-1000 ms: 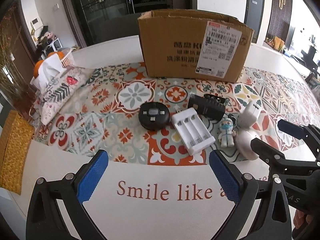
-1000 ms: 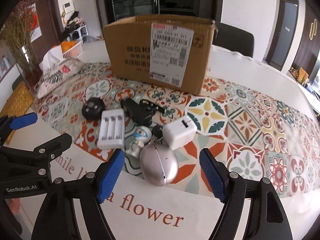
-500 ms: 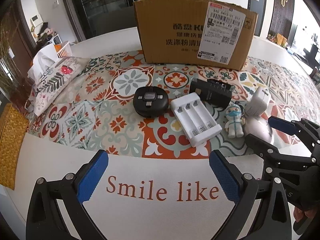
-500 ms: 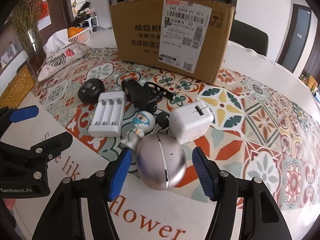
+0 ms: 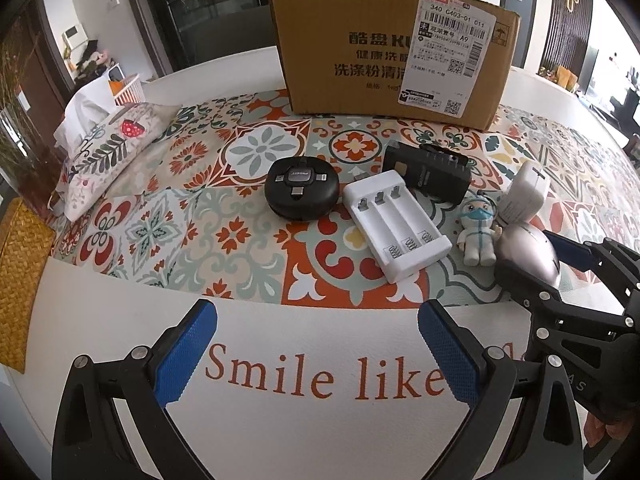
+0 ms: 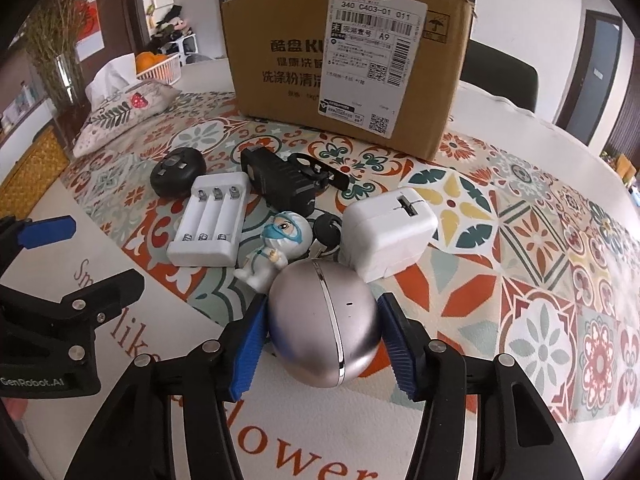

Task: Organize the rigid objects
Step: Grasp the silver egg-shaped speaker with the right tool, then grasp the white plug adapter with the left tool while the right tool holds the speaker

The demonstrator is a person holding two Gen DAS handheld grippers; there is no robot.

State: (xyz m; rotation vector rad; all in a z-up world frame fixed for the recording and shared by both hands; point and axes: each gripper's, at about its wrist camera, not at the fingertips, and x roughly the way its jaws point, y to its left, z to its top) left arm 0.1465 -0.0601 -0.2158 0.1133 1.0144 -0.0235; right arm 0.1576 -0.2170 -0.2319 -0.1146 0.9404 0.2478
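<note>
My right gripper [image 6: 320, 344] now narrowed from wide, pads flanking silver egg case [image 6: 324, 324] in front of cardboard box [image 6: 340, 64]; contact unclear, grasp imminent. Left gripper [image 5: 316, 356] spread, empty, nearer box.

The right gripper [image 6: 323, 343] sits low in frame, jaws narrowed. The left gripper [image 5: 318, 354] is spread wide at bottom centre.

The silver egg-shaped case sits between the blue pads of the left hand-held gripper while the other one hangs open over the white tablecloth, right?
Not quite: it is the right hand-held gripper whose pads flank the silver egg-shaped case, as the right wrist view shows. The left hand-held gripper is the open one over the white tablecloth.
</note>
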